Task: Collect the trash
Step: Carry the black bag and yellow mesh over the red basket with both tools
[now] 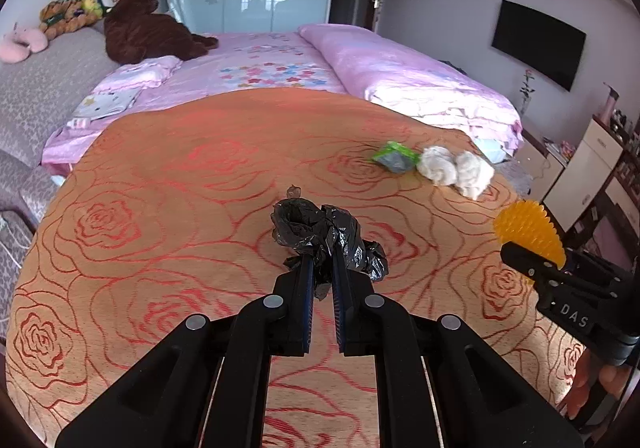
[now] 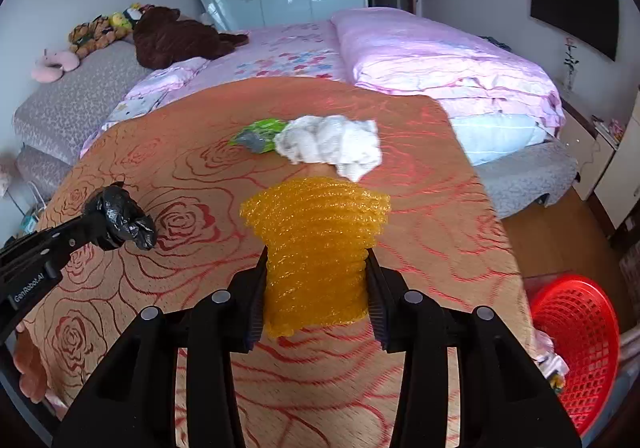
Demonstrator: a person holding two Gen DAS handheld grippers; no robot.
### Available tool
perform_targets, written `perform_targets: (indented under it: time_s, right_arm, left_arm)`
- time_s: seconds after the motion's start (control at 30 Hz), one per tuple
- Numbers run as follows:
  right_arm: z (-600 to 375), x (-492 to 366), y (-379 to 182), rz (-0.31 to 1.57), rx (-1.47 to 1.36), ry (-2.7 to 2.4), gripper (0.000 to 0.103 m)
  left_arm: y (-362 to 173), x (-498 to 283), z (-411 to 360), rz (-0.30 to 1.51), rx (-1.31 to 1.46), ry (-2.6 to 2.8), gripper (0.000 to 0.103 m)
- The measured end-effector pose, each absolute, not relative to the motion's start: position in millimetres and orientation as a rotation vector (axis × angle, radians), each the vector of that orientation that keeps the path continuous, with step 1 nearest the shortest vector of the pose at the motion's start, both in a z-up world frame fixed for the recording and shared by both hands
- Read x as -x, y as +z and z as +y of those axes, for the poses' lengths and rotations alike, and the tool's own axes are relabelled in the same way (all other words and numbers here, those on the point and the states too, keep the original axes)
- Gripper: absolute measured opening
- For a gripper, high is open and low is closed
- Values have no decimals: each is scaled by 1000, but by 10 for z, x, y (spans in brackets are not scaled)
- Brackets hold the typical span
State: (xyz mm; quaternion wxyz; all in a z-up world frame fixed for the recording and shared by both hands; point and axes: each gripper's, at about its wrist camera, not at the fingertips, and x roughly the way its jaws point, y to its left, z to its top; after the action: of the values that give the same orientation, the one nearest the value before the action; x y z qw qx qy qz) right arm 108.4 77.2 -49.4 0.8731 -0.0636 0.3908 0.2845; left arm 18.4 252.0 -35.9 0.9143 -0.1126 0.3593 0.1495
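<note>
Half the red basket point(image 2: 576, 352) cut off behind the orange cloth point(image 2: 420, 207).

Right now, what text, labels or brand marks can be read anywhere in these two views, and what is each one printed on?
"DAS": on the right gripper body, left wrist view; the word may run on out of sight.
"GenRobot.AI": on the left gripper body, right wrist view.
Items on the cabinet at the far right: too small and blurred to read.
Green wrapper: no print legible.
No other text can be read.

Rose-patterned orange cloth surface point(image 1: 160, 215): green wrapper point(image 1: 394, 155) touching white crumpled tissues point(image 1: 456, 167), far right.
</note>
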Motion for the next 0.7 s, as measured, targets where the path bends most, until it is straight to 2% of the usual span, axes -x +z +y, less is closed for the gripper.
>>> perform_targets:
  time_s: [0.7]
  right_arm:
    - [-200,-1014,-306,769,61,465,41]
  left_arm:
    - [-311,-454,1624,753,112,141,8]
